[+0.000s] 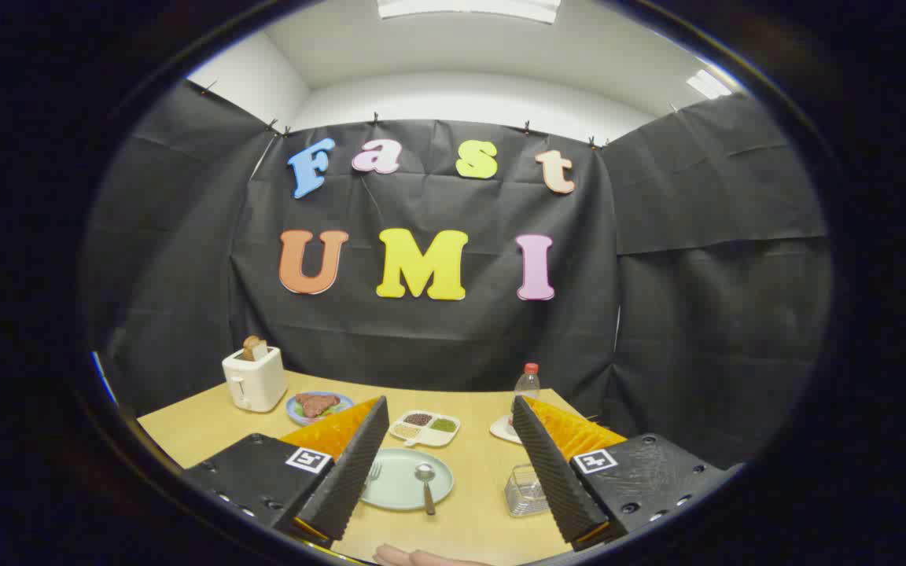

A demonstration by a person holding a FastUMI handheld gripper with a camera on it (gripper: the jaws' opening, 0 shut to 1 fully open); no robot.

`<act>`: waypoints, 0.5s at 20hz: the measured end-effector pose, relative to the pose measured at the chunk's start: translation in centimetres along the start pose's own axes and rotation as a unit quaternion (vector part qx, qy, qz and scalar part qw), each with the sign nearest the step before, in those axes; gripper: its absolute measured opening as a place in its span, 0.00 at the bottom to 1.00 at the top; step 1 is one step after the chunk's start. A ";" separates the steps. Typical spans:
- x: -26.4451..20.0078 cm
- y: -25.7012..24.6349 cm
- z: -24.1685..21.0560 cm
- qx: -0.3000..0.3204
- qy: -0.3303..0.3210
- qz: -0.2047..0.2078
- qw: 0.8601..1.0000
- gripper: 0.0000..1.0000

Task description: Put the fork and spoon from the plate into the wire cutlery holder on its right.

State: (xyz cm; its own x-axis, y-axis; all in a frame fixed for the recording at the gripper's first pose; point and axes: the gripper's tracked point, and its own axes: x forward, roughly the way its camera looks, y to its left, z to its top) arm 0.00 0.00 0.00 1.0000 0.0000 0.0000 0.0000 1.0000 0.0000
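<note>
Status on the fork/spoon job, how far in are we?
Done: nothing yet. The fork and spoon both lie on the plate, and the wire cutlery holder to its right looks empty. In hand: nothing; the gripper is open above the table, its fingers spread either side of the plate. Left: pick up each utensil and drop it in the holder.
</note>
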 end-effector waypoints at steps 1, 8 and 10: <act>0.3 0.0 -0.1 -0.001 0.003 -0.002 1.000 0.96; 1.0 -0.4 -0.1 0.002 -0.002 -0.010 1.000 0.96; 1.2 -0.5 -0.3 0.002 -0.004 -0.011 1.000 0.96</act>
State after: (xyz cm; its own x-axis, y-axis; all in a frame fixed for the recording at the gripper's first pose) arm 1.17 -0.50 -0.32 0.9997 -0.0216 0.0073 0.0216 0.9998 0.0041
